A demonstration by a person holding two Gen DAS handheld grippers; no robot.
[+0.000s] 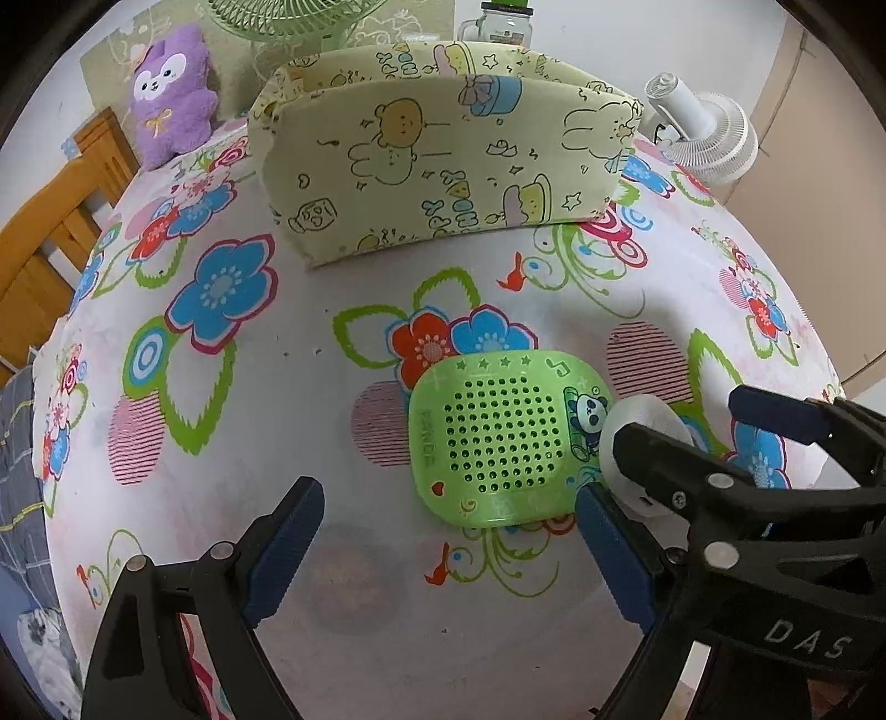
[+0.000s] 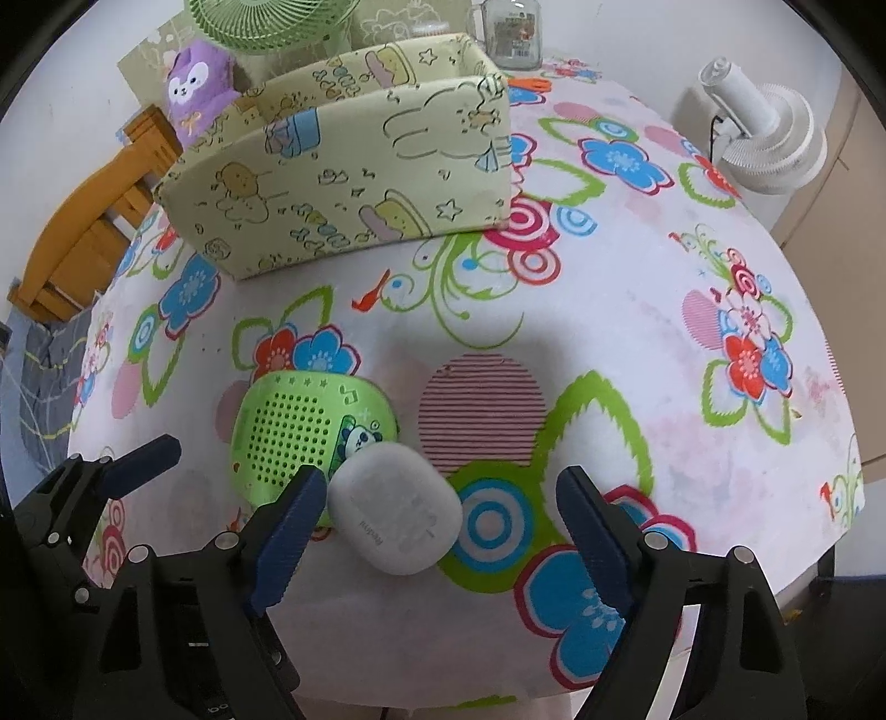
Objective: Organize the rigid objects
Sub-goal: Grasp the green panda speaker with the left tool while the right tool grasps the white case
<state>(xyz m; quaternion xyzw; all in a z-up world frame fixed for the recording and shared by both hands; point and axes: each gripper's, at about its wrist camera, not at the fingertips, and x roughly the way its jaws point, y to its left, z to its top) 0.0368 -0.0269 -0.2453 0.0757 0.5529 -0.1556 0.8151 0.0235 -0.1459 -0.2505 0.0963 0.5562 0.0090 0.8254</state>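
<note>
chair: wooden, orange-brown, at the table's far left edge
plush: purple, with a white face, sitting at the back left of the table
green fan: behind the box, only its grille in view
box: pale green fabric, printed with bears, rabbits and stars; its lettering is too warped to read; it stands at the back of the table, well apart from the two small items
jar: clear glass with a handle, just behind the box's right corner; it carries a label I cannot read
white fan: at the far right edge, lying tilted
table: covered with a white cloth printed with blue, red and green flowers
left gripper: jaws spread wide, holding nothing, poised low over the cloth just before the speaker
speaker: green, flat on the cloth near the front, its face full of holes, with a panda picture and the raised word "PANDA" along one side
case: white, rounded, touching the speaker's right corner; small grey print on it, not legible
right gripper: jaws wide apart, one each side of the case, left finger close beside it, no grip; "DAS" shows on its body in the left wrist view
</note>
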